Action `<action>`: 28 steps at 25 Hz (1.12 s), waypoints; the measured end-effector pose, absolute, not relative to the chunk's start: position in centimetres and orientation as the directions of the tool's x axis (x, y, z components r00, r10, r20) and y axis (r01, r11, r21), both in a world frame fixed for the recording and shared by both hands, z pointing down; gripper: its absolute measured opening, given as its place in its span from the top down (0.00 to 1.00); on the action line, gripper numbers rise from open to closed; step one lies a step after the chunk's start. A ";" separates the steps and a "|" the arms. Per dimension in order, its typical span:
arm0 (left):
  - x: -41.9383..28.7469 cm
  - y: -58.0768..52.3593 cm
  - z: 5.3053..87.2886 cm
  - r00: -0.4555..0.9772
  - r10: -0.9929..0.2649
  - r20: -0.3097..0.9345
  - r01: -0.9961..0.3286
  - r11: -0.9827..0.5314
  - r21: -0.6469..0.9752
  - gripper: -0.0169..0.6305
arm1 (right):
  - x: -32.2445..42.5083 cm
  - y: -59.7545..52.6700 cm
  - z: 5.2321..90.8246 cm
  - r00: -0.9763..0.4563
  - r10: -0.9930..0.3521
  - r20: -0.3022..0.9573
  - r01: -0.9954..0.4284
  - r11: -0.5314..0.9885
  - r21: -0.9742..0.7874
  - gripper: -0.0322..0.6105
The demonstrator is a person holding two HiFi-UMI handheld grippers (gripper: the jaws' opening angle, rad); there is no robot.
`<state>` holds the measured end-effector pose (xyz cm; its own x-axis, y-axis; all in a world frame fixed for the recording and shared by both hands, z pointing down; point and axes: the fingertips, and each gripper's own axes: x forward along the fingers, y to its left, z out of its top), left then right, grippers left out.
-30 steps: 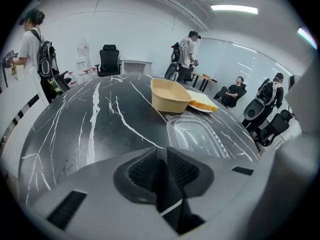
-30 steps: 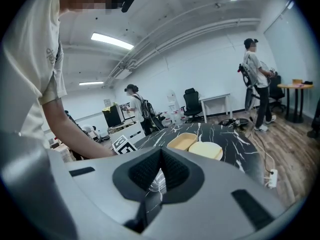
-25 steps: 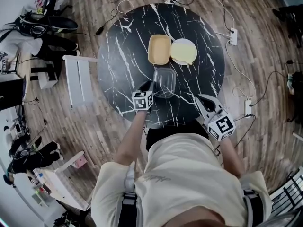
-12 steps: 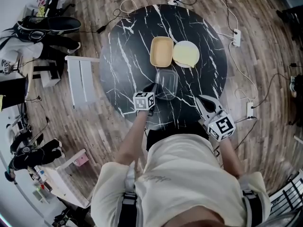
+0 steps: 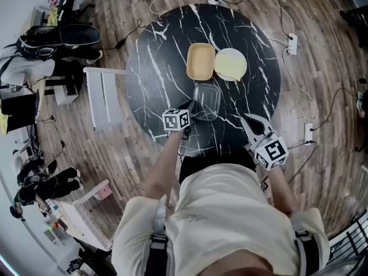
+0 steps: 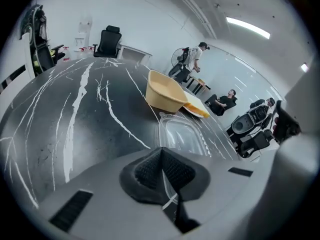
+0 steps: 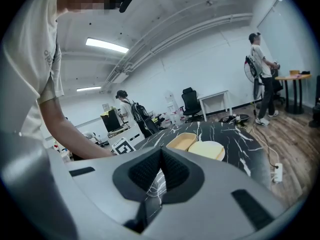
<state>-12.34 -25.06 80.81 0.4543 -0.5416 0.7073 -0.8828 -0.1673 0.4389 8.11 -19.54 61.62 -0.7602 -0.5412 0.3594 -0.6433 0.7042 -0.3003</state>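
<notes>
Two closed, empty tongs: my left tongs (image 5: 187, 106) nearly touch the clear container (image 5: 207, 101) ahead; my right tongs (image 5: 247, 119) hover aside.

L gripper (image 5: 187, 106): jaws shut, pads meeting at tip, nothing betw. Held out front, pointing fwd & slightly right. L forearm (image 5: 163, 167) bare, stretched fwd. R gripper (image 5: 251, 121): jaws shut too, empty, pointing fwd-left, held nearer body. R forearm (image 5: 280, 184) tucked at side. Grippers well apart.
</notes>
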 end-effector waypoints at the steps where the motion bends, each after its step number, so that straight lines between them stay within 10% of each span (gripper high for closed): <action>1: -12.3 -25.1 80.8 0.451 -0.537 0.713 -0.887 -0.180 0.426 0.95 | 8.0 -19.5 61.6 -0.758 -0.544 0.359 -0.646 0.703 -0.298 0.94; 28: -16.9 -25.3 58.6 0.406 -0.786 0.466 -0.910 -0.303 0.282 0.95 | 1.9 -20.5 54.7 -0.706 -0.652 0.278 -0.707 0.669 -0.229 0.94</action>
